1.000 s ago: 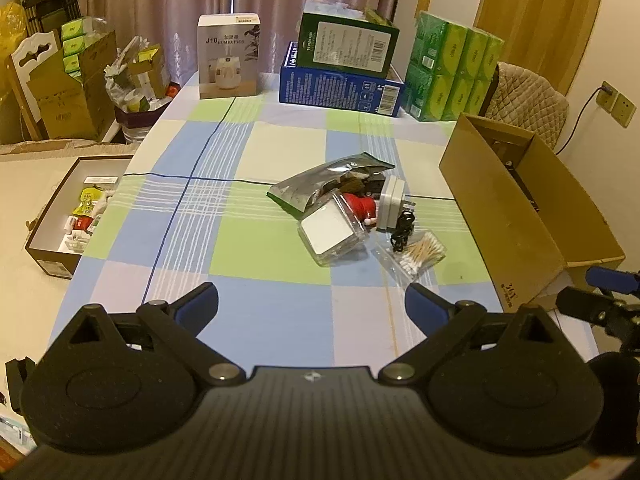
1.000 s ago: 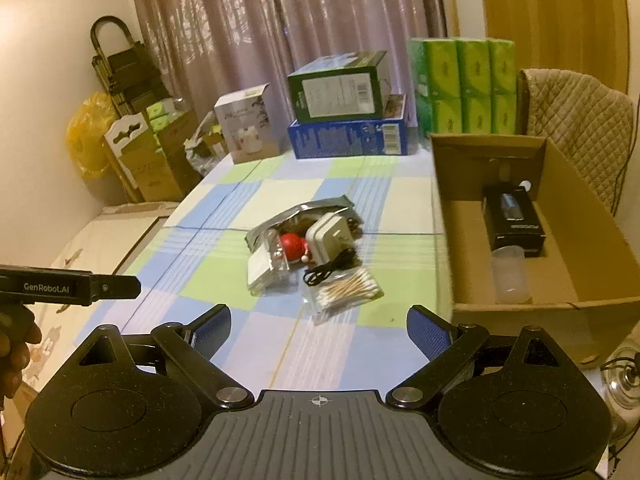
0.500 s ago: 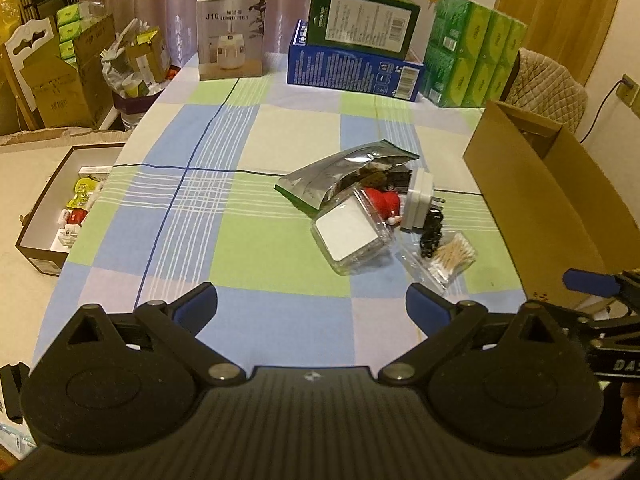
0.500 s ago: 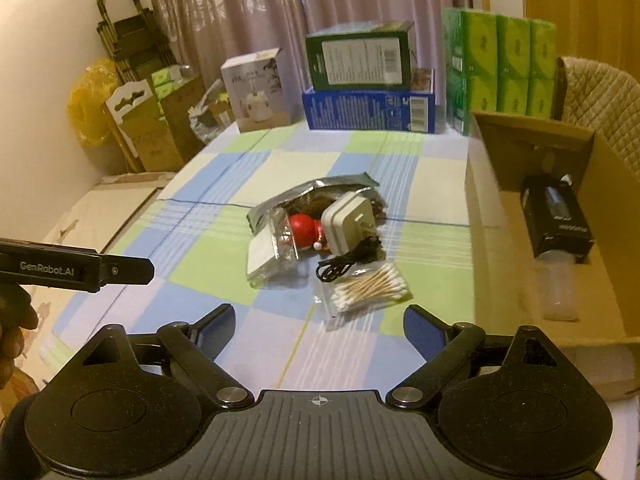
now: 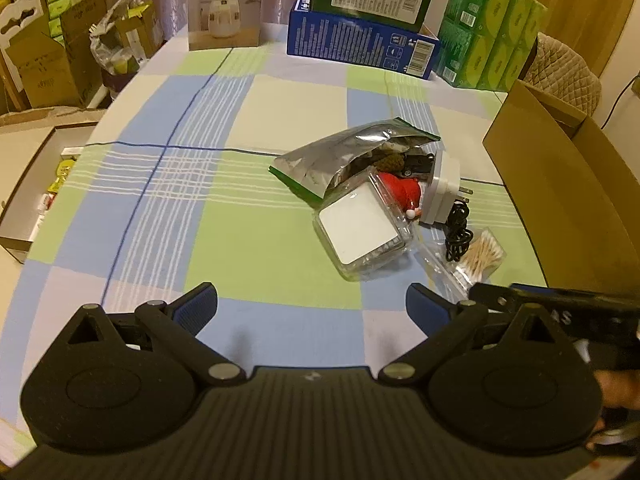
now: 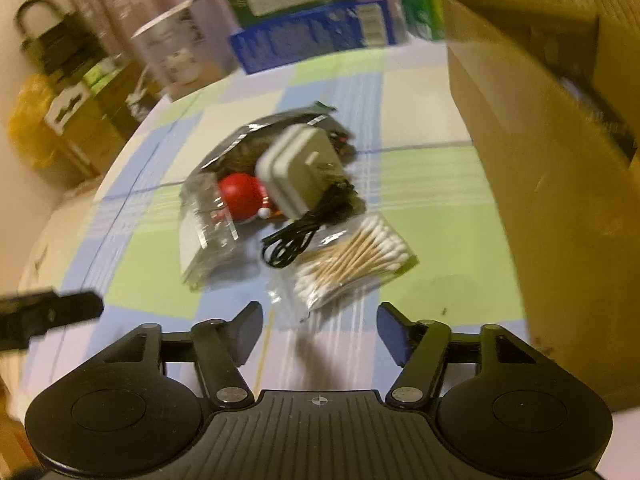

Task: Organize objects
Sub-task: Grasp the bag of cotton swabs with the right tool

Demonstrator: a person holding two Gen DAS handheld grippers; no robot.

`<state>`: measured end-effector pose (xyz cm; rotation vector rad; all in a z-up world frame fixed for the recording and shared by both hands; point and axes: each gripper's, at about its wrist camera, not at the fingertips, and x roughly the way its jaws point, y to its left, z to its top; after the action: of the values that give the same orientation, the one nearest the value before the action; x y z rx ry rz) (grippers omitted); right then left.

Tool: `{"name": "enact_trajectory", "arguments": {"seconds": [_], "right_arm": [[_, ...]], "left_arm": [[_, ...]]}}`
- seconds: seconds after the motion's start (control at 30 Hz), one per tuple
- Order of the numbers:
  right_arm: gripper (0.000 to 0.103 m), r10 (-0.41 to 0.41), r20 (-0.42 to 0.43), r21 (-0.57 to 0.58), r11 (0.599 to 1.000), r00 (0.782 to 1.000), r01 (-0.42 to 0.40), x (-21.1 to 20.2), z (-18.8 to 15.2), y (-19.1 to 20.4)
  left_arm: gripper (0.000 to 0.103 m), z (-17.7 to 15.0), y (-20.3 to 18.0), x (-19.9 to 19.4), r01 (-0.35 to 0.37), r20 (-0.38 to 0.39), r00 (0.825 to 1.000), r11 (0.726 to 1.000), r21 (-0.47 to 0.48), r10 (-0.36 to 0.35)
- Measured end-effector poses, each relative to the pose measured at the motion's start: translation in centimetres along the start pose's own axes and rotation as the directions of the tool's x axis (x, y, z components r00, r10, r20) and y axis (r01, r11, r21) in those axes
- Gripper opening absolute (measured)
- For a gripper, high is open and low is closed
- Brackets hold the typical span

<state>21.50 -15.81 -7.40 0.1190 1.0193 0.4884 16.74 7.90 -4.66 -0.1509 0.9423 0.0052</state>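
since the earlier frames both grippers have closed in on the pile of clutter, and the right gripper (image 6: 320, 330) has dropped low, its view blurred, towards the bag of cotton swabs (image 6: 352, 258). its jaws stand wide apart, empty, just short of the bag; a pickup looks imminent. the left gripper (image 5: 312, 308) hangs back from the pile, spread wide, holding nothing. beside the swabs lie a black cable (image 6: 294, 242), white charger (image 6: 300, 174), red toy (image 6: 240, 196) and clear case (image 5: 360, 236). the cardboard box (image 6: 560, 184) stands just right of the swabs, likely their destination.
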Motion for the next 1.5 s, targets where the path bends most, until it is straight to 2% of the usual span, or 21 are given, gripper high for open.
{"name": "enact_trajectory", "arguments": {"seconds": [0.2, 0.27, 0.3, 0.37, 0.43, 0.47, 0.63, 0.7, 0.77, 0.8, 0.83, 0.87, 0.9, 0.93, 1.07, 1.2, 1.27, 1.33, 1.43, 1.5], "right_arm": [[0.045, 0.028, 0.007, 0.118, 0.993, 1.0, -0.029, 2.2, 1.1, -0.9], [0.035, 0.014, 0.014, 0.127, 0.992, 1.0, -0.016, 2.5, 1.5, -0.9], [0.023, 0.011, 0.01, 0.136, 0.991, 1.0, -0.012, 2.6, 1.6, -1.0], [0.017, 0.018, -0.002, 0.15, 0.989, 1.0, -0.018, 2.6, 1.6, -1.3], [0.007, 0.015, -0.016, 0.119, 0.993, 1.0, -0.013, 2.2, 1.4, -1.0], [0.006, 0.019, -0.028, 0.101, 0.995, 0.999, -0.016, 1.8, 1.2, -0.9], [0.004, 0.033, -0.122, -0.082, 0.996, 0.992, -0.043, -0.5, 0.3, 0.4], [0.005, -0.026, -0.159, -0.2, 0.98, 0.987, -0.006, -1.4, -0.2, 1.0], [0.006, -0.089, -0.115, -0.251, 0.966, 0.989, 0.058, -2.2, -0.4, 1.1], [0.013, -0.104, -0.089, -0.245, 0.966, 0.991, 0.08, -2.4, -0.4, 1.1], [0.034, -0.122, -0.062, -0.229, 0.968, 0.991, 0.105, -2.6, -0.3, 0.9], [0.048, -0.128, -0.039, -0.204, 0.972, 0.991, 0.118, -2.8, -0.3, 0.7], [0.068, -0.119, -0.023, -0.176, 0.978, 0.993, 0.113, -2.8, -0.3, 0.5], [0.069, -0.108, -0.012, -0.154, 0.982, 0.994, 0.105, -2.8, -0.3, 0.4], [0.069, -0.098, -0.009, -0.082, 0.992, 0.995, 0.097, -1.5, 0.0, 0.7], [0.069, -0.131, -0.012, -0.093, 0.987, 0.991, 0.13, 0.6, 0.1, 1.4], [0.055, -0.127, -0.022, -0.116, 0.985, 0.992, 0.124, 1.1, -0.3, 1.8], [0.035, -0.145, -0.015, -0.172, 0.975, 0.989, 0.14, 1.4, -0.7, 2.2], [0.023, -0.147, -0.014, -0.209, 0.968, 0.989, 0.141, 1.6, -0.7, 2.0], [0.022, -0.142, 0.002, -0.215, 0.967, 0.99, 0.139, 1.0, -0.3, 1.7]], "left_arm": [[0.099, 0.3, 0.1, 1.1, 0.005, -0.006, 1.0, 1.0, -0.005, -0.005], [0.099, 0.4, 0.2, 1.2, 0.004, -0.007, 1.0, 1.0, -0.004, -0.004], [0.099, 0.5, 0.3, 1.2, 0.003, -0.008, 1.0, 1.0, -0.003, -0.004], [0.099, 0.5, 0.4, 1.2, 0.001, -0.007, 1.0, 1.0, -0.002, -0.001], [0.099, 0.5, 0.4, 1.1, 0.002, -0.006, 1.0, 1.0, -0.003, -0.002], [0.099, 0.5, 0.4, 1.1, 0.002, -0.007, 1.0, 1.0, -0.003, -0.002], [0.099, 0.4, 0.2, 0.6, 0.01, 0.0, 1.0, 1.0, 0.0, -0.01], [0.099, 0.4, -0.1, 0.3, 0.013, 0.006, 1.0, 1.0, 0.002, -0.013], [0.099, 0.5, -0.3, 0.2, 0.019, 0.012, 1.0, 1.0, 0.001, -0.019], [0.099, 0.6, -0.4, 0.1, 0.021, 0.014, 1.0, 1.0, 0.001, -0.021], [0.099, 0.6, -0.5, 0.1, 0.023, 0.015, 1.0, 1.0, 0.002, -0.023], [0.099, 0.6, -0.6, 0.0, 0.025, 0.016, 1.0, 1.0, 0.006, -0.025], [0.099, 0.5, -0.7, 0.0, 0.027, 0.016, 1.0, 1.0, 0.01, -0.027], [0.099, 0.4, -0.7, 0.0, 0.026, 0.015, 1.0, 1.0, 0.012, -0.026], [0.099, 0.3, -0.3, 0.4, 0.019, 0.004, 1.0, 1.0, 0.002, -0.019], [0.099, 0.4, 0.0, 1.1, 0.014, -0.006, 1.0, 1.0, 0.002, -0.014], [0.099, 0.5, 0.1, 1.6, 0.013, -0.012, 1.0, 1.0, 0.001, -0.013], [0.099, 0.6, 0.2, 2.0, 0.016, -0.016, 1.0, 1.0, 0.004, -0.016], [0.099, 0.9, 0.2, 2.9, 0.042, -0.027, 0.999, 0.999, -0.006, -0.042], [0.099, 1.2, 0.2, 3.5, 0.063, -0.031, 0.997, 0.998, -0.025, -0.064]]}}
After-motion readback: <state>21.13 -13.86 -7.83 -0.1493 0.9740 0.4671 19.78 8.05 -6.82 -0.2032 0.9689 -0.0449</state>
